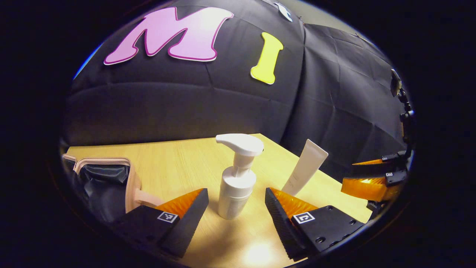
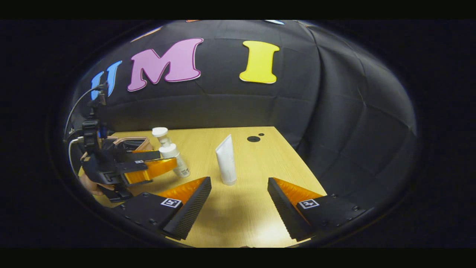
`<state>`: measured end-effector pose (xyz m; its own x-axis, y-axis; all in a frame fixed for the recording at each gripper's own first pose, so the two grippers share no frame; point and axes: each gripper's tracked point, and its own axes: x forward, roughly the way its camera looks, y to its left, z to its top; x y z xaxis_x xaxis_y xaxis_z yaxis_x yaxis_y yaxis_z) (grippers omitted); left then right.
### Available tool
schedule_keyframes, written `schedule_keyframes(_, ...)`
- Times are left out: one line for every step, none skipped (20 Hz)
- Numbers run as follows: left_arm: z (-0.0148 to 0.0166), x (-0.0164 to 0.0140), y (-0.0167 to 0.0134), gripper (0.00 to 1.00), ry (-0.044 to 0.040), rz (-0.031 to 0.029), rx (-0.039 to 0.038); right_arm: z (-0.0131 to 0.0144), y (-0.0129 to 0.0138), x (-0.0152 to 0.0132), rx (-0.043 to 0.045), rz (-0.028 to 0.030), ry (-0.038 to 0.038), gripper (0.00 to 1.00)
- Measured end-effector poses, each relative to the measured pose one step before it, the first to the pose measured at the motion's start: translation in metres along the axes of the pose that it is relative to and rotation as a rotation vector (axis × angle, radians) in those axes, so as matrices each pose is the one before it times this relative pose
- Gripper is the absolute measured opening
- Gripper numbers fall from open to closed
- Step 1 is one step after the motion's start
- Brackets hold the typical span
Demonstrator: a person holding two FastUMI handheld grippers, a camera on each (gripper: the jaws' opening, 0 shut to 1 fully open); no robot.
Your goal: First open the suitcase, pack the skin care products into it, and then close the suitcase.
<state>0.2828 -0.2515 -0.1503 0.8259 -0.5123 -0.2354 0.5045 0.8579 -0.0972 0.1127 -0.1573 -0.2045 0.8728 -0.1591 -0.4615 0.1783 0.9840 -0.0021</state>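
Left gripper (image 1: 237, 208) lined up on the pump bottle (image 1: 237, 182), fingers spread wide and not yet touching it.

The bottle stood upright on the table (image 1: 178, 163) between the left gripper's fingers, the open suitcase (image 1: 108, 182) to its left and a white tube (image 1: 305, 167) upright farther right. The right gripper (image 2: 239, 203) waited, its fingers likewise spread, facing the tube. A good grasp would likely close low on the bottle's round body, below the pump head, squarely, to avoid tipping it.

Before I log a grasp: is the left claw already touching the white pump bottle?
Apart. In the left gripper view the left claw is open, with bare table visible between each finger and the white plastic pump bottle.
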Motion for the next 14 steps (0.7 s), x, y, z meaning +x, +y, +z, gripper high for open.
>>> schedule_keyframes(-0.00174, 0.00962, -0.00076, 0.96, 0.00913, 0.00362, 0.02183, -0.00395, -0.00223, 0.0023, 0.01445, -0.0074, 0.0129, 0.98)
schedule_keyframes(-0.00081, 0.0094, -0.00032, 0.96, 0.00785, 0.00524, 0.02121, -0.00257, -0.00128, 0.00364, 0.02337, -0.00774, 0.01095, 0.97)
schedule_keyframes(-0.00199, 0.0117, -0.00087, 0.96, 0.00661, 0.0034, 0.01594, -0.00115, 0.00137, 0.00295, 0.02897, 0.00045, 0.0057, 0.98)
schedule_keyframes(-0.00085, 0.00888, 0.00011, 0.96, 0.00734, 0.01014, 0.01217, -0.00181, 0.00331, 0.00278, 0.02308, 0.00606, 0.00686, 0.94)
schedule_keyframes(-0.00013, 0.0063, -0.00067, 0.95, 0.00607, 0.00854, 0.00572, -0.00154, 0.00363, 0.00294, 0.01024, 0.00744, 0.00694, 0.98)
schedule_keyframes(-0.00209, 0.00666, 0.00269, 0.92, 0.00362, 0.01372, 0.00128, -0.00108, 0.00197, 0.00416, -0.00478, 0.00271, 0.00365, 0.98)
schedule_keyframes(-0.00089, 0.00368, 0.00074, 0.81, 0.00819, 0.00036, -0.00952, 0.00029, 0.00185, 0.00601, -0.00798, 0.00172, -0.00297, 0.98)
schedule_keyframes(-0.00055, 0.00056, -0.00306, 0.68, -0.00101, -0.00759, -0.01093, 0.00112, 0.00309, 0.00579, -0.00849, 0.00991, -0.00707, 0.99)
schedule_keyframes(0.0016, 0.00243, 0.00046, 0.65, -0.00466, -0.0053, -0.00306, 0.00178, 0.00378, 0.00661, -0.01194, 0.01845, -0.00747, 0.99)
schedule_keyframes(-0.00022, 0.00151, -0.00044, 0.63, -0.00517, -0.00555, -0.00076, 0.00146, 0.00229, 0.00811, -0.0064, 0.01513, -0.00739, 0.98)
schedule_keyframes(0.00147, -0.00102, 0.00043, 0.65, -0.00794, -0.00457, -0.00219, -0.00259, 0.0031, 0.00681, 0.00217, 0.01996, 0.00562, 0.98)
schedule_keyframes(-0.00034, -0.00152, 0.0013, 0.64, -0.00396, -0.00655, -0.00931, -0.00582, -0.00071, 0.00841, 0.00471, 0.00157, 0.01015, 0.98)
schedule_keyframes(0.0008, -0.00298, 0.00281, 0.62, -0.00752, 0.00331, -0.01482, -0.00399, -0.00149, 0.00752, 0.00652, -0.00177, 0.01419, 0.98)
schedule_keyframes(-0.00167, -0.00399, 0.00456, 0.62, -0.00086, 0.00839, -0.01514, -0.00157, -0.00081, 0.00801, 0.00346, -0.00911, 0.00061, 0.99)
